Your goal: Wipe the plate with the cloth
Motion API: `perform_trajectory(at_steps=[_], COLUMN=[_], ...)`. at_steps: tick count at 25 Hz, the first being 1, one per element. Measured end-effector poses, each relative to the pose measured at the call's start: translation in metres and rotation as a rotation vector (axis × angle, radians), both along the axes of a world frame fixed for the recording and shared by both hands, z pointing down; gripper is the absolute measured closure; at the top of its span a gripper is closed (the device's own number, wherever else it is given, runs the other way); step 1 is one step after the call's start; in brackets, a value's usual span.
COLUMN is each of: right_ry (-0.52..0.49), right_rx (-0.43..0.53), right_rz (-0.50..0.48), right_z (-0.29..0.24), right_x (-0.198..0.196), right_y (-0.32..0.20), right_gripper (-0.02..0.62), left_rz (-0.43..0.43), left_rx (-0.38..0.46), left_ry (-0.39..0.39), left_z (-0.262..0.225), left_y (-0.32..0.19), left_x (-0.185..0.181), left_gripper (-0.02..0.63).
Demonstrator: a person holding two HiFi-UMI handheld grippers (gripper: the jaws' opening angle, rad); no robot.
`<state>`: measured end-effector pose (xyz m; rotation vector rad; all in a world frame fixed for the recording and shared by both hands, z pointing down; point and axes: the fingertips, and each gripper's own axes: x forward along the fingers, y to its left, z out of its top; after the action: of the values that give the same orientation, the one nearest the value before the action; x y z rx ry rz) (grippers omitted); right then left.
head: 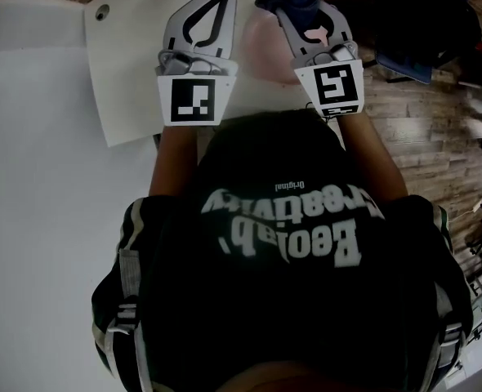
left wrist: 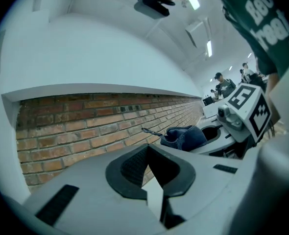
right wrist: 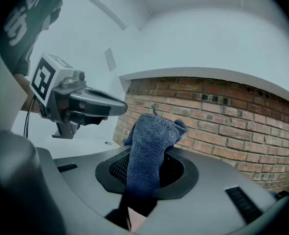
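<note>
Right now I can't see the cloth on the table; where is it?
In the right gripper view the cloth is clamped in the right hand-held gripper, sticking up before the brick wall, beside the left hand-held gripper.

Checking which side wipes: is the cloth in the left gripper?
No, the cloth is clamped in the right gripper; the left gripper holds nothing.
</note>
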<state>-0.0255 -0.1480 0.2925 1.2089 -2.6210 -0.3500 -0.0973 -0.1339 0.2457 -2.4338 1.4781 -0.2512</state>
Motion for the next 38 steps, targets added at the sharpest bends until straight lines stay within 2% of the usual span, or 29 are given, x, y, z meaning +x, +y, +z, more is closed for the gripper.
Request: perform_trajectory(at_steps=[4, 8, 12, 15, 28, 38], right_ry=[-0.008, -0.016, -0.123, -0.183, -0.171, -0.097], right_rx=[0.051, 0.074, 0.107, 0.133, 0.155, 0.134], right_rz=[0.014, 0.02, -0.008, -0.026, 0.016, 0.053], right_z=[-0.013, -0.021, -0.04, -0.05, -0.052, -0.04], right_x=[-0.007, -0.013, -0.017, -0.012, 0.004, 0.009], right_y=[0.008, 0.024, 0.044, 0.057, 0.048, 0.026], right_gripper=[0.512, 0.512, 0.512, 0.514, 0.514, 0.525], left_rz=[0.027, 0.031, 0.094, 0.119, 0.095, 0.095], left_rx=[0.03, 0.013, 0.011, 0.015, 0.02, -0.005], left_ry=[-0.015, 0.002, 0.069, 0.077, 0.077, 0.088], left_z=[-0.007, -0.004, -0.01, -0.013, -0.018, -0.01], left_y=[0.003, 0.008, 0.022, 0.032, 0.025, 0.003], left_x=[-0.007, -0.015, -0.008, 0.002, 0.011, 0.012], left_gripper=[0.603, 0.603, 0.603, 0.604, 0.604, 0.603])
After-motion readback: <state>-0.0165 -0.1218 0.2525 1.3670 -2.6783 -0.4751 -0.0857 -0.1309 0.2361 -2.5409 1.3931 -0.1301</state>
